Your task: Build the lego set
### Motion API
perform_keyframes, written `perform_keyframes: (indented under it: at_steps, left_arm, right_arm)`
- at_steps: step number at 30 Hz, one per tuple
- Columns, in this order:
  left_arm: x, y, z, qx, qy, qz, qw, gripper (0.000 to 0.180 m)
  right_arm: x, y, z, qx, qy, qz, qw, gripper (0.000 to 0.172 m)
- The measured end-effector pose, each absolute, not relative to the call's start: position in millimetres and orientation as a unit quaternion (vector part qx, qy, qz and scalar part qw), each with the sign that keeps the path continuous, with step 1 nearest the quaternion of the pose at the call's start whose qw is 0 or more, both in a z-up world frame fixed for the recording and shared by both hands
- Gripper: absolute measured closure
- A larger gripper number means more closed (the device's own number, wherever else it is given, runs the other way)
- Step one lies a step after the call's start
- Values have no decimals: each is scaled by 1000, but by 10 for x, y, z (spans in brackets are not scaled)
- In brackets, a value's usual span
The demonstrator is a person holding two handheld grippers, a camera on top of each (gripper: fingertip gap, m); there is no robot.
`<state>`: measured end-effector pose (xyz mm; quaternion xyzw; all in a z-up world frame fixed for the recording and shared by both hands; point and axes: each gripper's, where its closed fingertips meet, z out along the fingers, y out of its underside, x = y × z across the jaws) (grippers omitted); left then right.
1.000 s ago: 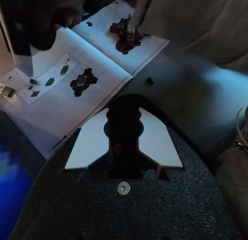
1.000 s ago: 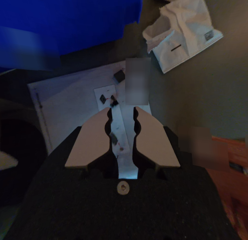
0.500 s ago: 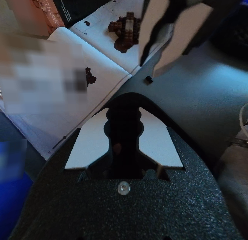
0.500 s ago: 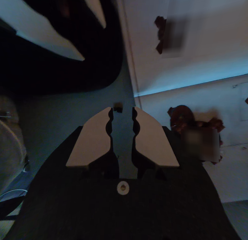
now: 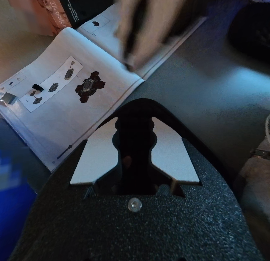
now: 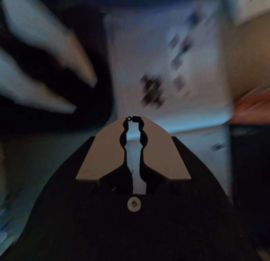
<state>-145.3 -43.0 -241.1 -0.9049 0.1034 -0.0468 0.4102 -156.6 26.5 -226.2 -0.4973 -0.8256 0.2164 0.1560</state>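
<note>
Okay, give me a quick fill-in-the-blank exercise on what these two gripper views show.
1. The right gripper pinches a tiny ____ piece at its fingertips.
2. The open booklet lies on a ____ table.
3. A small loose black piece rests on the booklet's ____ page.

Missing words: black; grey; left

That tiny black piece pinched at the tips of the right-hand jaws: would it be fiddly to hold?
Probably. The tiny black piece is far smaller than the right gripper and caught only at the very tips, so it could twist or pop out. It keeps a crisp, blocky shape with a little ring, suggesting stiff plastic, likely very light.
</note>
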Motion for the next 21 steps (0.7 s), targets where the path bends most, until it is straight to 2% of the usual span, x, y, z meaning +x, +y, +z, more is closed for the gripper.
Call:
perform_keyframes:
  at_steps: [3,14,17,21]
  left_arm:
    - [-1462,-415,-2400,-904,102,-49,413,142]
    - [-1476,-430,-2405,-901,105,-56,417,142]
    - [-1482,-416,-2391,-899,101,-63,421,142]
    - [-1480,-412,-2399,-900,106,-60,419,142]
  right_arm:
    - [-2133,440,-2220,-486,-827,206,193,161]
    - [-2837,591,-2614,-475,-838,205,175,159]
    - [-2822,578,-2611,-467,-842,207,176,148]
    - [-2796,587,-2509,-460,-839,212,198,146]
